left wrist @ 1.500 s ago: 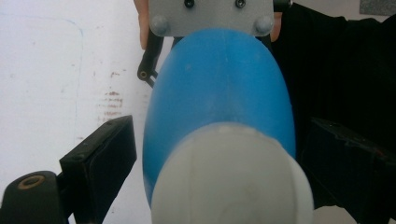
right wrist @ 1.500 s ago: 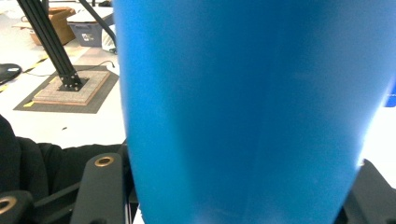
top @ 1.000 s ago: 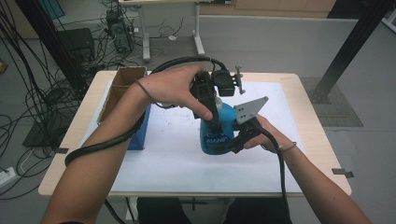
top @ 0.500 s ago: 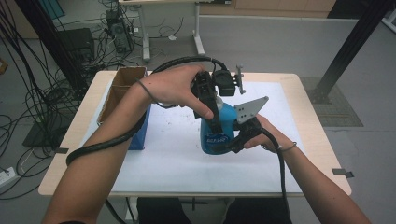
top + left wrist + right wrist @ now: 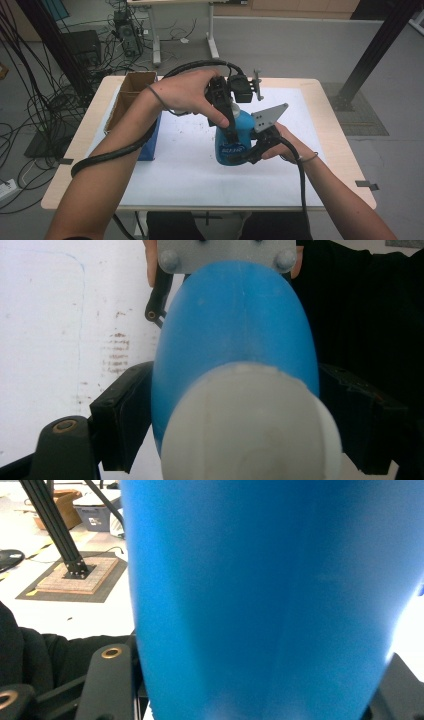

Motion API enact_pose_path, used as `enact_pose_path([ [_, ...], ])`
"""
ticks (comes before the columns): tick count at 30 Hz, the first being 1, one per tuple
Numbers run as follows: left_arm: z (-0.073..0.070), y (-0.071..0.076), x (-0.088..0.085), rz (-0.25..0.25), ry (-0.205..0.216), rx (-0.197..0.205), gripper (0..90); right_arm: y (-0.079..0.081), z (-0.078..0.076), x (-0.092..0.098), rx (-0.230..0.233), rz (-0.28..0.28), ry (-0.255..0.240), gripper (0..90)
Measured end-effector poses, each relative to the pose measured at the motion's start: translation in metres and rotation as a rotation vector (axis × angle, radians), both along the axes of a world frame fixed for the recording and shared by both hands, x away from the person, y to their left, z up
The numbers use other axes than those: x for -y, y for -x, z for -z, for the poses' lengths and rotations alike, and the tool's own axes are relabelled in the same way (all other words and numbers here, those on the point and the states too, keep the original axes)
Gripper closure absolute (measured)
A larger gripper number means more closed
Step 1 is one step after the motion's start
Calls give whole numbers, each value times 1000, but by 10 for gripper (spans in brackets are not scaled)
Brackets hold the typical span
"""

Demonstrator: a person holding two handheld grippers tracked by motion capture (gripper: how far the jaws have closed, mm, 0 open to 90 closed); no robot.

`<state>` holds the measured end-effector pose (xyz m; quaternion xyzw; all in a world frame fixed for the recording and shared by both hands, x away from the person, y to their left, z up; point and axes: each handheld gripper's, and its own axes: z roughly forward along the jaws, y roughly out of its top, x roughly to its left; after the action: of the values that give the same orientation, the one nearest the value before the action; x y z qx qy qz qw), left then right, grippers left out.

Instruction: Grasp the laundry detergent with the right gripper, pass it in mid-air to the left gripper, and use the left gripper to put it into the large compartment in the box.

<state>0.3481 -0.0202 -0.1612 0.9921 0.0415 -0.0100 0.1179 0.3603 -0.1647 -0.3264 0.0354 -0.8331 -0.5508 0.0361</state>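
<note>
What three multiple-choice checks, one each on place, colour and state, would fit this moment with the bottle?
1. Where is the cardboard box?
A. at the table's left edge
B. at the table's right edge
C. on the floor

2. What colour is the bottle?
A. red
B. blue
C. green

3. How does the right gripper stand to the bottle?
A. apart from it, jaws wide
B. lying flat on the table
C. shut on the bottle's body

Key: 1 A, the high view shows the box at the left edge of the table. 2 B, its body is blue, with a white cap in the left gripper view. 3 C, the right gripper view shows the blue body filling the space between the jaws, while the left gripper comes at the bottle's top from above.
</note>
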Motion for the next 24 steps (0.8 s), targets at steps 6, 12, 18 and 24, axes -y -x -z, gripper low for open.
enact_pose_path([
  [6,0,0,0,0,-1,-4,197,0,0,0,-2,-2,-3,403],
  [12,1,0,1,-4,-6,-4,191,0,0,1,-1,-2,-1,403],
  [18,0,0,1,-2,-6,-5,190,0,0,1,0,1,-2,403],
  [24,1,-1,1,-5,-5,-6,189,0,0,1,1,0,-2,403],
])
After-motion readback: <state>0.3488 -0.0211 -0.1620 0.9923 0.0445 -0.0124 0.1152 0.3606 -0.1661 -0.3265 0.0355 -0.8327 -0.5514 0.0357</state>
